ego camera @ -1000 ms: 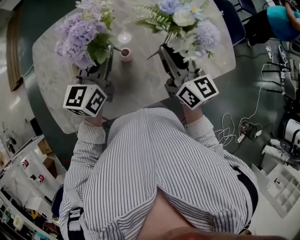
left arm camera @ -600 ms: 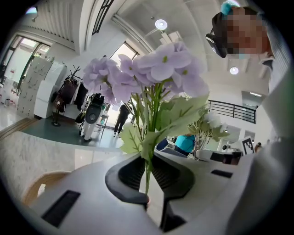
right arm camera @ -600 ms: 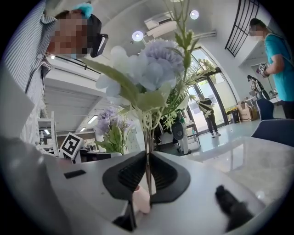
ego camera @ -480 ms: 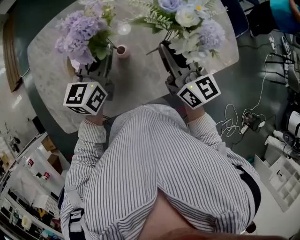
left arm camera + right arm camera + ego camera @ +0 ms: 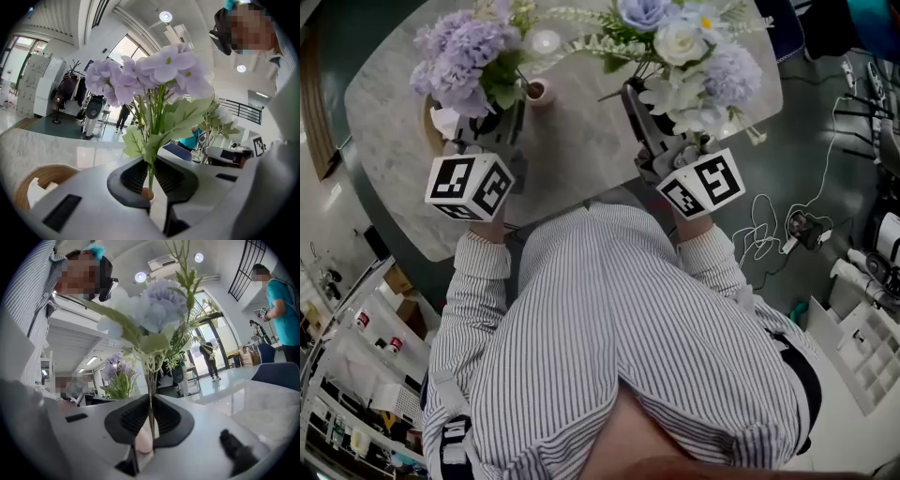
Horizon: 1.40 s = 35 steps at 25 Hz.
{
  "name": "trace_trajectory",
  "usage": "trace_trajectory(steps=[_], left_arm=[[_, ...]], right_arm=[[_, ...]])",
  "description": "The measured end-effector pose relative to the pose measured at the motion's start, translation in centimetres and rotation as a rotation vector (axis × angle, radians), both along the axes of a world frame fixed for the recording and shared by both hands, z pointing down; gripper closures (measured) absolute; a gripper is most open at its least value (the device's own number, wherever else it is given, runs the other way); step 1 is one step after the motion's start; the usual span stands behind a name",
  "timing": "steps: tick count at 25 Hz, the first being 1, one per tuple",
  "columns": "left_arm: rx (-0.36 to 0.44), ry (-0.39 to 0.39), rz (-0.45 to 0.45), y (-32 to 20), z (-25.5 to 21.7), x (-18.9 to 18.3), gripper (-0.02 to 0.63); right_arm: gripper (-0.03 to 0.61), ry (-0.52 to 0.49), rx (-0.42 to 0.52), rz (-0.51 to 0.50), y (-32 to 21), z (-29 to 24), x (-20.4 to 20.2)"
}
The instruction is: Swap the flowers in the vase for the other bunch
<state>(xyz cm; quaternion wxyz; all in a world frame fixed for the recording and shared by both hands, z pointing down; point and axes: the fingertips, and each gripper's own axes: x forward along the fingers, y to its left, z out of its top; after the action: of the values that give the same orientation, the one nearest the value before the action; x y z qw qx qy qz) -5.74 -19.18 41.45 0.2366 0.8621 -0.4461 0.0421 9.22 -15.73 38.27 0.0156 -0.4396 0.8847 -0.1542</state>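
Upright in my left gripper (image 5: pixel 502 127) is a purple hydrangea bunch (image 5: pixel 464 56), the jaws shut on its green stems (image 5: pixel 151 176). The bunch's blooms (image 5: pixel 154 75) fill the left gripper view. A small pink vase (image 5: pixel 536 91) stands on the marble table (image 5: pixel 572 141), just right of that bunch; its rim (image 5: pixel 146 193) shows low between the left jaws. My right gripper (image 5: pixel 636 98) is shut on the thin stems of a mixed blue and white bunch (image 5: pixel 689 56), which also stands upright (image 5: pixel 154 310). A pale pink shape shows below the right jaws; I cannot tell what it is.
A wicker basket (image 5: pixel 436 122) with something white in it sits on the table left of my left gripper, also in the left gripper view (image 5: pixel 28 187). Cables (image 5: pixel 769 248) lie on the floor at right. A person in teal (image 5: pixel 283 310) stands beyond the table's far right.
My left gripper has come lower with the purple bunch, closer to the pink vase. The right gripper and its bunch have stayed about where they were.
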Motion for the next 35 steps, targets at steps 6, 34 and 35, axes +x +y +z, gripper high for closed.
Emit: trace_trajectory(steps=[6, 34, 35], left_arm=[[-0.035, -0.009, 0.006, 0.0, 1.4, 0.6, 0.566], [-0.060, -0.179, 0.094, 1.1, 5.4, 3.0, 0.507], [-0.059, -0.180, 0.100, 1.1, 5.5, 3.2, 0.495]], right_arm=[[0.540, -0.006, -0.027, 0.016, 0.5, 1.0, 0.7], [0.540, -0.037, -0.115, 0.069, 2.0, 3.6, 2.0], [0.540, -0.038, -0.116, 0.069, 2.0, 3.7, 2.0]])
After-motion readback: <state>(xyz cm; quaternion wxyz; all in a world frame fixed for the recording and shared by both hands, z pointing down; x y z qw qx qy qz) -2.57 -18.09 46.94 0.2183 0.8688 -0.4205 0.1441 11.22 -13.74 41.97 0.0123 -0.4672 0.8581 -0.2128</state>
